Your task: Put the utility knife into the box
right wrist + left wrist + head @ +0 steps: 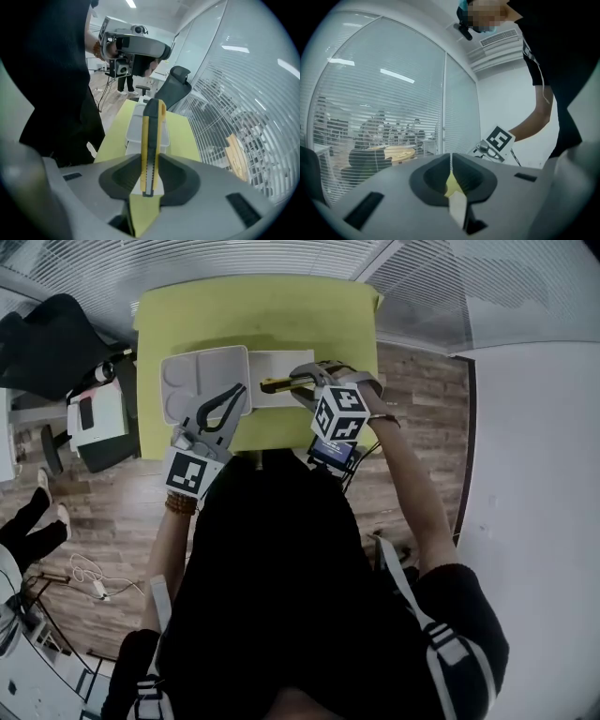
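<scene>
Seen from the head view, a yellow-green worktop (187, 315) carries a white box (281, 364) with a grey moulded tray (202, 376) just beside it. The right tongs (302, 379) are clamped on the yellow utility knife (151, 140), which points out over the box. Whether it touches the box cannot be told. The left tongs (451, 161) are closed on nothing, near the tray. The knife looks lifted and brought over. Lowering and releasing it remain.
</scene>
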### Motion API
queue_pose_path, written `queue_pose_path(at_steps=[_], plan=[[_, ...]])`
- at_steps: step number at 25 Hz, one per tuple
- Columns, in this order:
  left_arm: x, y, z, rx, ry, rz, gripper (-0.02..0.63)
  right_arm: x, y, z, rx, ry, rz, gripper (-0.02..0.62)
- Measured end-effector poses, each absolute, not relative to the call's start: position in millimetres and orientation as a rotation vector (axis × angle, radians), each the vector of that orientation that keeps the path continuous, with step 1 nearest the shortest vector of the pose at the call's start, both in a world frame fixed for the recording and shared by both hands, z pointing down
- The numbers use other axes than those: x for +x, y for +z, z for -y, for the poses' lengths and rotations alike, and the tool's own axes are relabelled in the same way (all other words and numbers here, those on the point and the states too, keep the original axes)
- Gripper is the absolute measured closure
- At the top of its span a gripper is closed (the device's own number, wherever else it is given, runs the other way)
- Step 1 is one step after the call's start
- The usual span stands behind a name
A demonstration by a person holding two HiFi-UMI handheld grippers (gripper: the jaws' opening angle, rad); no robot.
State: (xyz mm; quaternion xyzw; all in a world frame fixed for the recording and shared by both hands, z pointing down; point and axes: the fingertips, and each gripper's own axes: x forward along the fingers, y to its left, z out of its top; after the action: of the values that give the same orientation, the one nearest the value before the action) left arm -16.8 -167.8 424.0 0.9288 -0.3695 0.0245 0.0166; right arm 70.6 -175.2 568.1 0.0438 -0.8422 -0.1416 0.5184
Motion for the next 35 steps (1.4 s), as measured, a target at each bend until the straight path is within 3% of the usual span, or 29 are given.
queue_pose_path(at_steps=[35], plan=[[-22.0, 448.4, 125.8, 2.83, 0.291, 1.253, 0.583, 70.7, 694.9, 194.8, -0.174, -0.604, 1.713, 0.483]])
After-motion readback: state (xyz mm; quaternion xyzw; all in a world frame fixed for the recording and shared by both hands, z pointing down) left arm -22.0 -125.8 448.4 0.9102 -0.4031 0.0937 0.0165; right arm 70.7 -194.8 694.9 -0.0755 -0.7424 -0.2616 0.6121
